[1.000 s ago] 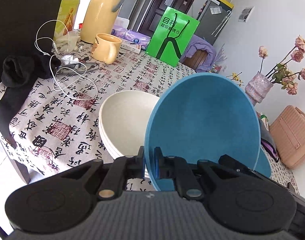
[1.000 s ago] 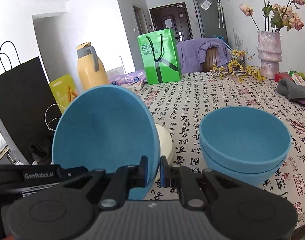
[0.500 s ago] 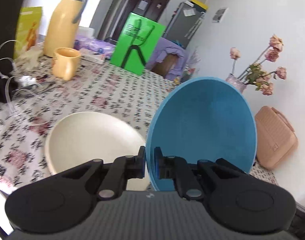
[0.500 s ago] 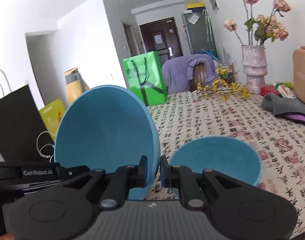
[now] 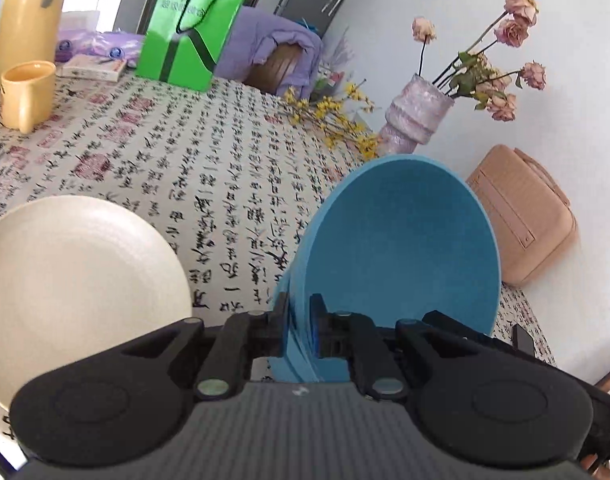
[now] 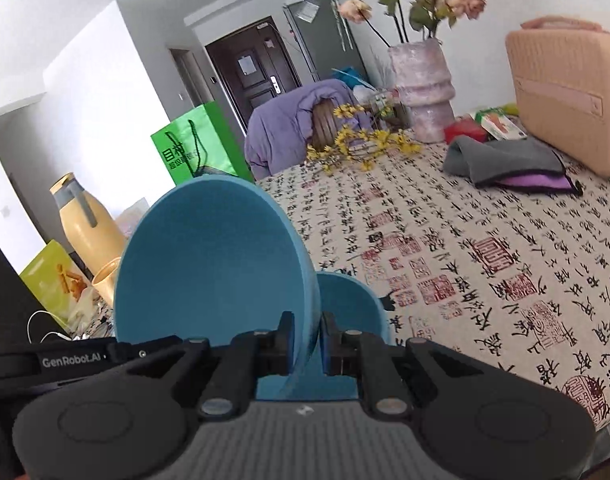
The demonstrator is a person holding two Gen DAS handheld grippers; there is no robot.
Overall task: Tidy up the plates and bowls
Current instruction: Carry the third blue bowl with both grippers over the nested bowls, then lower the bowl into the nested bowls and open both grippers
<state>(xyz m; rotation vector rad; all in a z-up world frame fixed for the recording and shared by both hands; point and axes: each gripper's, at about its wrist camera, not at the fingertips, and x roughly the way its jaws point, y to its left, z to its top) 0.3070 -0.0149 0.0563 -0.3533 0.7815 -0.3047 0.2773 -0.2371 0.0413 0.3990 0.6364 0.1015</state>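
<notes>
1. Nearest me, the left gripper [image 5: 299,320] is closed down tight on the rim of a blue bowl [image 5: 401,248]. The bowl is tipped up on edge in the air, its hollow facing the camera.
2. The right gripper [image 6: 308,334] is nearly closed too, with a blue rim pinched between its pads. It looks like the same bowl taken from the opposite edge, though I cannot be sure.
3. The bowl looks light, stiff and matte, probably plastic or fibre rather than china. It should not crack easily, but the thin rim gives little to hold, so it could swivel. Opposite sides of the rim look like the sensible places to grip.
4. Just to the right of the held bowl, and lower, another blue bowl [image 6: 353,304] sits on the table [image 5: 225,152]. I take it as the natural place to nest this one.
5. To the left of the held bowl lies a cream plate [image 5: 73,280], near but apart from it.
6. Further left and behind the held bowl stand a yellow mug [image 5: 25,92] and a yellow flask [image 6: 85,232].
7. Well behind the held bowl are a green bag [image 5: 189,28] and a vase [image 5: 415,116] of dried roses. A grey cloth [image 6: 505,160] and a pink bag [image 5: 521,216] are off to its right.
</notes>
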